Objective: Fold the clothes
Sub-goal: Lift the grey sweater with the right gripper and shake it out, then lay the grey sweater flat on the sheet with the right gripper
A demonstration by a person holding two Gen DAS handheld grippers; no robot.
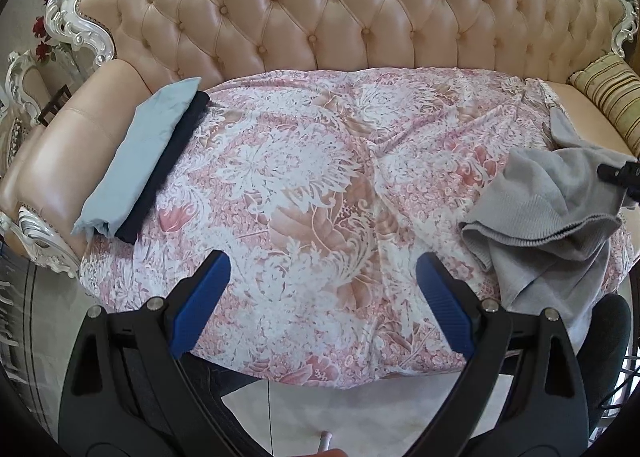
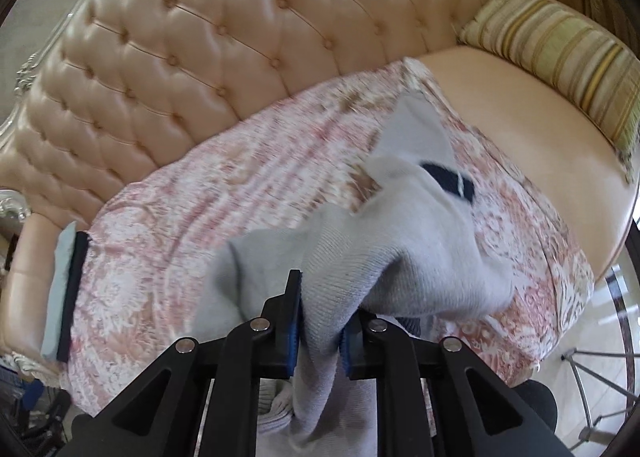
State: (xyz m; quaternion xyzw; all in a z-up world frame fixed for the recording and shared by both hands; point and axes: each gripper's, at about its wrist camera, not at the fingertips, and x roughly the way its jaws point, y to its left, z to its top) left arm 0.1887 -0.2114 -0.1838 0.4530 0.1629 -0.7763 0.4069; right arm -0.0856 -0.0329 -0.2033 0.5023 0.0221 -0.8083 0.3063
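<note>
Here the right gripper (image 2: 318,321) is clamped on a bunched fold of the grey knit sweater (image 2: 404,253), which lies rumpled at the right end of the pink floral sheet (image 1: 304,193) covering the tufted sofa (image 1: 320,5) seat. The left gripper (image 1: 322,281) hangs above the sheet's front edge, its blue pads (image 1: 200,303) spread wide with nothing between them. At the sheet's left end sit a folded light-blue garment (image 1: 132,159) and a folded navy garment (image 1: 166,169), touching. A striped cushion (image 2: 560,57) rests at the sofa's right end.
</note>
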